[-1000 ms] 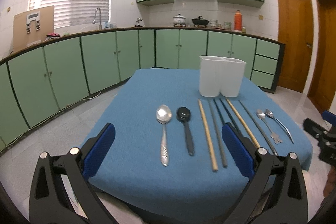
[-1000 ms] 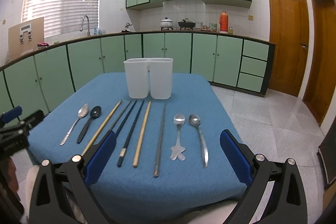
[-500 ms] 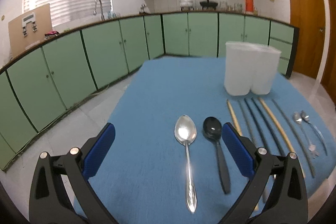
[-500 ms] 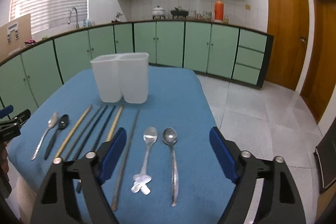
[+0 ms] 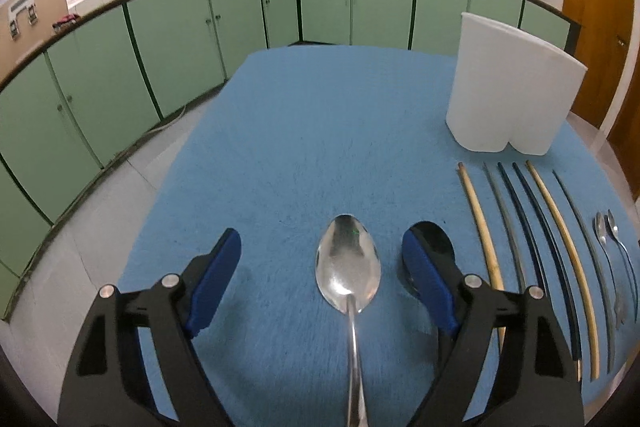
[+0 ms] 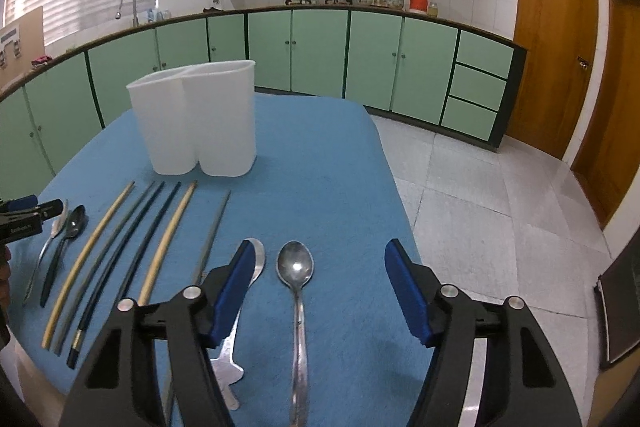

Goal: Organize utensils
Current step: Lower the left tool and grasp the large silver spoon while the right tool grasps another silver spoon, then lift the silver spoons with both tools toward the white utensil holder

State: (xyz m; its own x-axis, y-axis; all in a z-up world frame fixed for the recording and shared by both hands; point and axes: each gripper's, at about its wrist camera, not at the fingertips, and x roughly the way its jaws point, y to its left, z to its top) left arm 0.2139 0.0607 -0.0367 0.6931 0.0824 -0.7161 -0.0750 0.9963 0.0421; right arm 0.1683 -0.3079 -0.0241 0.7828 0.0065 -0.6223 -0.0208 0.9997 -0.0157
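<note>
Since a second ago: both tongs have come in low over the near edge of the blue-covered counter (image 5: 304,131); each now frames one spoon instead of the whole row.
Left tongs (image 5: 320,263): jaws closing, pads apart, nothing gripped. I see the large silver spoon (image 5: 347,269) lying flat between them, bowl up, handle running toward me.
Left risk: my right-hand pad sits over the black spoon (image 5: 434,239), which lies just beside the silver one. I'd shift slightly left so only the silver handle gets pinched.
Right tongs (image 6: 318,279): jaws closing, pads apart, nothing gripped. The plain steel spoon (image 6: 296,269) lies between them, nearer the left pad.
Right risk: the spoon with the shaped handle end (image 6: 230,367) lies under my left finger. I'd centre on the plain one first.
Grasp advice: come down on the handles, not the bowls; the cloth should let the pads dig under.
Chopsticks (image 6: 160,251): six, side by side, untouched.
White two-compartment holder (image 6: 196,119): upright beyond the row, looks empty; I judge it the destination.
</note>
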